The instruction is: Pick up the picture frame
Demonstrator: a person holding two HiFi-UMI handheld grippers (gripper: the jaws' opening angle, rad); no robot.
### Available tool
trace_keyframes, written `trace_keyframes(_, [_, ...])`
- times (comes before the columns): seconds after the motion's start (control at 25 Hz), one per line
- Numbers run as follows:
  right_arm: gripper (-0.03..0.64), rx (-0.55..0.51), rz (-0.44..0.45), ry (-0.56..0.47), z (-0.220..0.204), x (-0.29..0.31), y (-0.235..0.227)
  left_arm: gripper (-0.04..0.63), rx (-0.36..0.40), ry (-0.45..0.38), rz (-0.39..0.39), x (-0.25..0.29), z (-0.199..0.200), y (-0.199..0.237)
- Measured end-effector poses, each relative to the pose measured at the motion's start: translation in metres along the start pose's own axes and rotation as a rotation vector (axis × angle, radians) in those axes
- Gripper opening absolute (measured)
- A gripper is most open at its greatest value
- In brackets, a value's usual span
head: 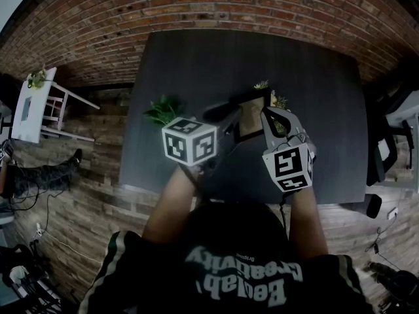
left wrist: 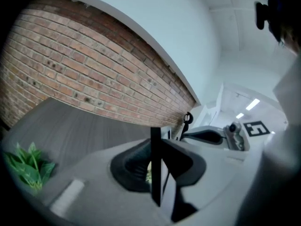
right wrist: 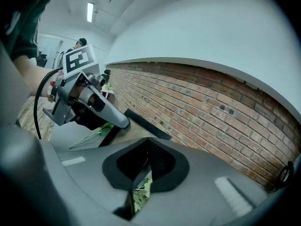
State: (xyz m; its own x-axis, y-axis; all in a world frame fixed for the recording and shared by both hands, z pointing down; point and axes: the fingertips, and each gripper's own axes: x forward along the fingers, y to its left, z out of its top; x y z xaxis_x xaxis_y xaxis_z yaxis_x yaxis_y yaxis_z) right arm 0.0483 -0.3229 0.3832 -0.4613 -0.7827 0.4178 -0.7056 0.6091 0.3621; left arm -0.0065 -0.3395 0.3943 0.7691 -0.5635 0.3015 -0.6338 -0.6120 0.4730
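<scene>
- Picture frame (head: 251,115) is held up over the dark table (head: 196,64), between my two grippers.
- My left gripper (head: 226,118) pinches its left edge, jaws narrow.
- My right gripper (head: 272,122) clamps its right edge.

Between the left gripper's (left wrist: 157,173) jaws the picture frame (left wrist: 155,145) shows edge-on only — its face hidden. Left of that gripper the green plant (left wrist: 28,166) is blurred — leaves indistinct.

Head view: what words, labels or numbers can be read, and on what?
"Creativity": upside down on the person's dark shirt.
"Beulah", uncertain: larger word, same shirt.
Small word beside them: too blurred to read.
Patterns on left cube and right cube: square markers, no words.
</scene>
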Motion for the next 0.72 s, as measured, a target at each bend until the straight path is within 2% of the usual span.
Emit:
trace_keyframes(0.32, [0.006,0.020,-0.025,-0.050,0.025,-0.011,-0.014,0.074,0.054,-0.068,0.035,-0.018,0.031,-0.011])
trace_keyframes(0.72, [0.006,0.027,-0.058,-0.094,0.049,-0.022,-0.023,0.074,0.098,-0.157,0.037,-0.040,0.068,-0.024])
